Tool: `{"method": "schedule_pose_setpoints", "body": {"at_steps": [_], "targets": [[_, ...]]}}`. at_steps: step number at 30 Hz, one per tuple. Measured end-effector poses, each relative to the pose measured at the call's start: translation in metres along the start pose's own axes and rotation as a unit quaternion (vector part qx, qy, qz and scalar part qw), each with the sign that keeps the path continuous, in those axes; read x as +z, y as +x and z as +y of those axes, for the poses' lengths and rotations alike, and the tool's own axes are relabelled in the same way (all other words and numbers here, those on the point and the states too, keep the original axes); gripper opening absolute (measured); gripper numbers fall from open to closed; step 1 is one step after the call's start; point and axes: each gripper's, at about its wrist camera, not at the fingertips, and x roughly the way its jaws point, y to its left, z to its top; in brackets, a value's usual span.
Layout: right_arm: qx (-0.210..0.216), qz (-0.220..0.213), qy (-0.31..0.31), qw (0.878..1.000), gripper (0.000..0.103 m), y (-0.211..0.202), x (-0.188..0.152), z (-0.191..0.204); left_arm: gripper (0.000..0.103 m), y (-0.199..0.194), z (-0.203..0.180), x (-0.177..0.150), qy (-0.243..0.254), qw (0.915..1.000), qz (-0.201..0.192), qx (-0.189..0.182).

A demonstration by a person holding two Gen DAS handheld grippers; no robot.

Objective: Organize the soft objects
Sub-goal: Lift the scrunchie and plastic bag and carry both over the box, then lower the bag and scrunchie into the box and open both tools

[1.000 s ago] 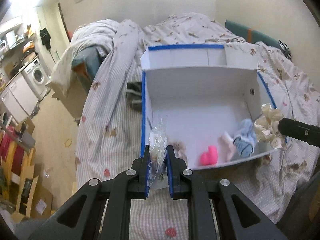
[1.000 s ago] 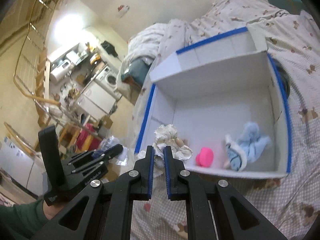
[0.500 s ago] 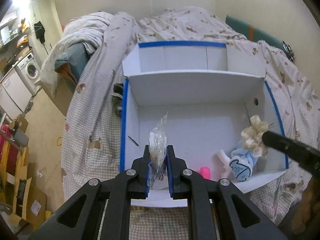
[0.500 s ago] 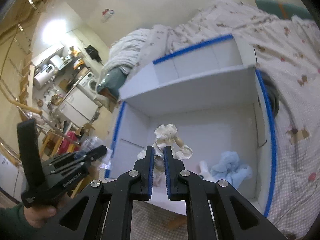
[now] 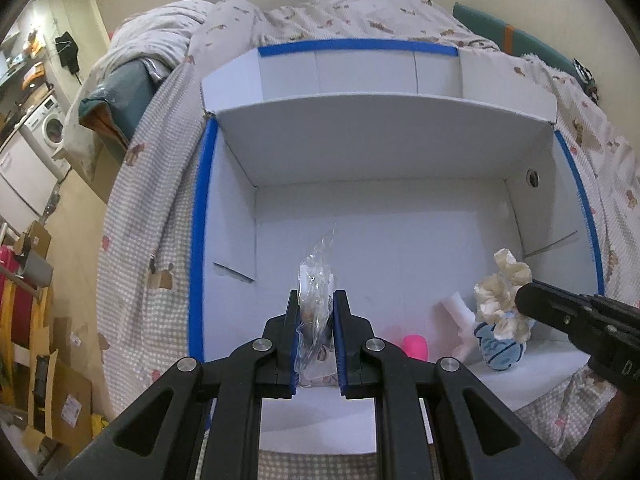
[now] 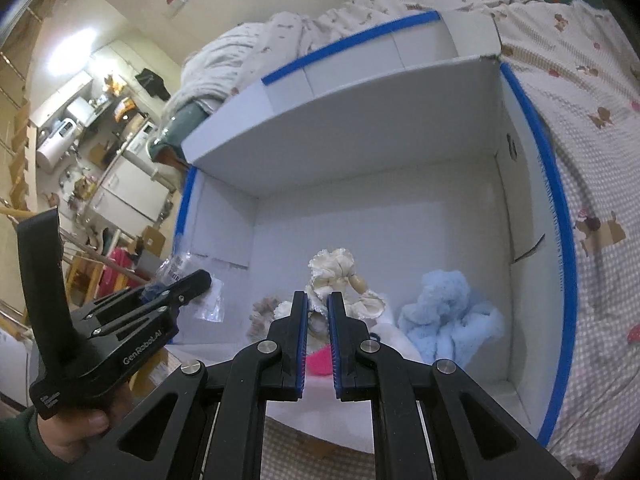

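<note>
**Both tongs loaded above the box's near edge**

While each pair is clamped on its load, the left tongs (image 5: 316, 312) on a clear plastic packet (image 5: 314, 280) and the right tongs (image 6: 318, 314) on a cream ruffled piece (image 6: 334, 276), both hang over the near end of the white box (image 5: 380, 148). Its bare floor lies straight below and ahead; the blue plush (image 6: 448, 312) sits beside the right load, so release looks close.

A large white cardboard box (image 5: 400, 208) with blue-taped edges is sitting open on a bed. A blue plush toy (image 6: 448, 320) is lying crumpled on its floor near the front right corner, with a small pink soft object (image 5: 416, 346) just beside it. A crinkled clear plastic packet (image 5: 316, 280) is hanging upright over the box, and a cream ruffled fabric piece (image 6: 336, 276) is hanging above the blue toy.
</note>
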Motion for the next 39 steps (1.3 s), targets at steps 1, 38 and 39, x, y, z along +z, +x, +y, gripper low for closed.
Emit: {"method": "schedule_pose_setpoints", "body": {"at_steps": [1, 38, 39], "targets": [[-0.004, 0.003, -0.001, 1.000, 0.012, 0.001, -0.001, 0.000, 0.013, 0.002, 0.000, 0.000, -0.001, 1.0000, 0.002, 0.000], [-0.015, -0.008, 0.020, 1.000, 0.018, 0.000, 0.005, -0.012, 0.035, 0.019, -0.004, -0.007, -0.026, 0.9990, 0.033, 0.014], [-0.015, -0.008, 0.023, 1.000, 0.022, -0.001, 0.005, -0.013, 0.047, 0.018, -0.005, -0.007, -0.025, 0.9990, 0.032, 0.016]]}}
